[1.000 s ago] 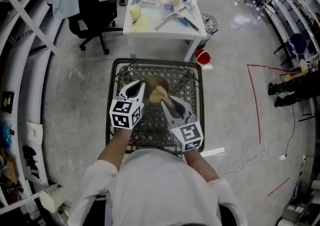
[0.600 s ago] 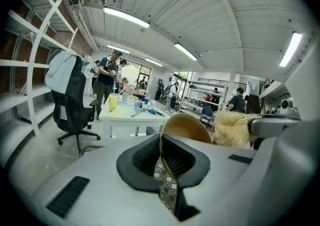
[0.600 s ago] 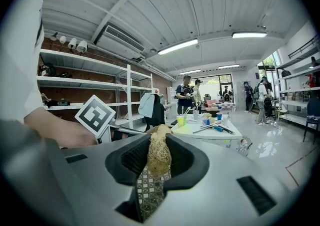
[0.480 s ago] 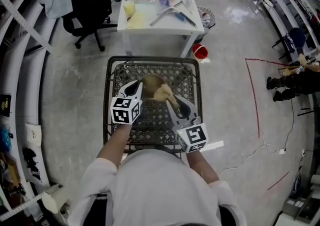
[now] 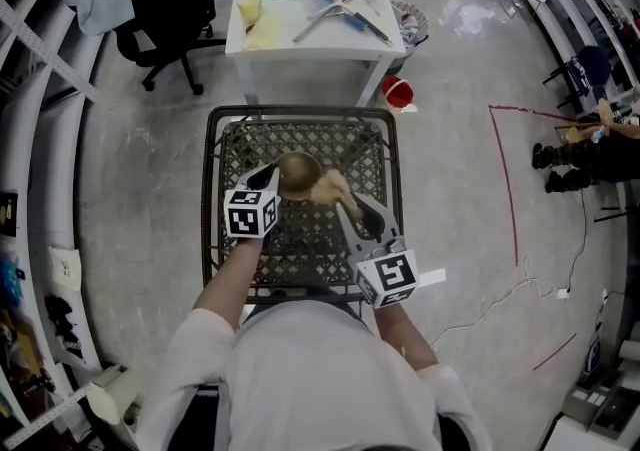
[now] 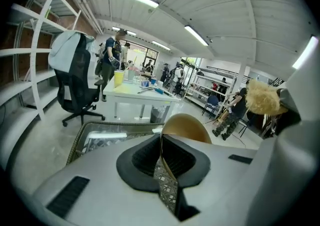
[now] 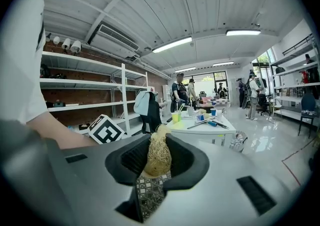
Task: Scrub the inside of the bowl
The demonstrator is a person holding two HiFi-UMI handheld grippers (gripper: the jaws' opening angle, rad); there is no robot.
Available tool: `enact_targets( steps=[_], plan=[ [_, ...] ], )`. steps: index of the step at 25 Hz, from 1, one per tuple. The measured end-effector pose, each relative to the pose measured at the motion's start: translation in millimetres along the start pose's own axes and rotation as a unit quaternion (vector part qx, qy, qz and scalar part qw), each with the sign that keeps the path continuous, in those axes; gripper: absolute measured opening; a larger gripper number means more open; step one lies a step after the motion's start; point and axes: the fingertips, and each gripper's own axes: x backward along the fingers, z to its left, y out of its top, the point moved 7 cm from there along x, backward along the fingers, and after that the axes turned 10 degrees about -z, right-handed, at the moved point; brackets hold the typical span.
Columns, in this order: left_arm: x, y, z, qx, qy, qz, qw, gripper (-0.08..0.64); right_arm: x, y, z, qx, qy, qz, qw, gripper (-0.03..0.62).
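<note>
Count: I saw one bowl (image 5: 299, 173), one straw scrubber (image 5: 328, 186), two grippers, and one dark lattice table (image 5: 300, 115) under them all.
Around it: one white table (image 5: 300, 34), one black office chair (image 5: 165, 4) and one red bucket (image 5: 398, 92), all beyond the lattice table's far edge; the bucket sat just off its far right corner.
Bowl place: it was held up over the far middle of the lattice table; I could not tell whether it touched the top.
Bowl facing: in the head view its mouth faced mostly upward, toward the camera. It was round, so I read no long axis.
Left gripper (image 5: 277, 174): its jaws were pressed together on the bowl's thin rim, which ran edge-on between the pads in the left gripper view.
Right gripper (image 5: 344, 201): it was pinching the scrubber, with straw fibres bunched between the pads in the right gripper view.
Scrubber axis: its length ran along the right jaws and out past their tips, toward the bowl.
Scrubber place: it was over the lattice table's middle, just beside the bowl's right rim. I could not tell if they touched.
</note>
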Motion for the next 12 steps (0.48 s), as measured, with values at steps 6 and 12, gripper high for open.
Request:
enact_targets(
  steps=[6,12],
  plan=[
    [-16.8,-21.3,9.7,0.027,0.009,0.030,0.9991,0.043,1.2,-5.5,-4.7,-0.006,-0.006,0.010,1.000,0.100],
    [-35.6,-50.3,22.5,0.059,0.024,0.070,0.9955,0.043,0.8,-15.4,-9.5,-0.015,-0.010,0.026,0.999,0.100]
  ],
)
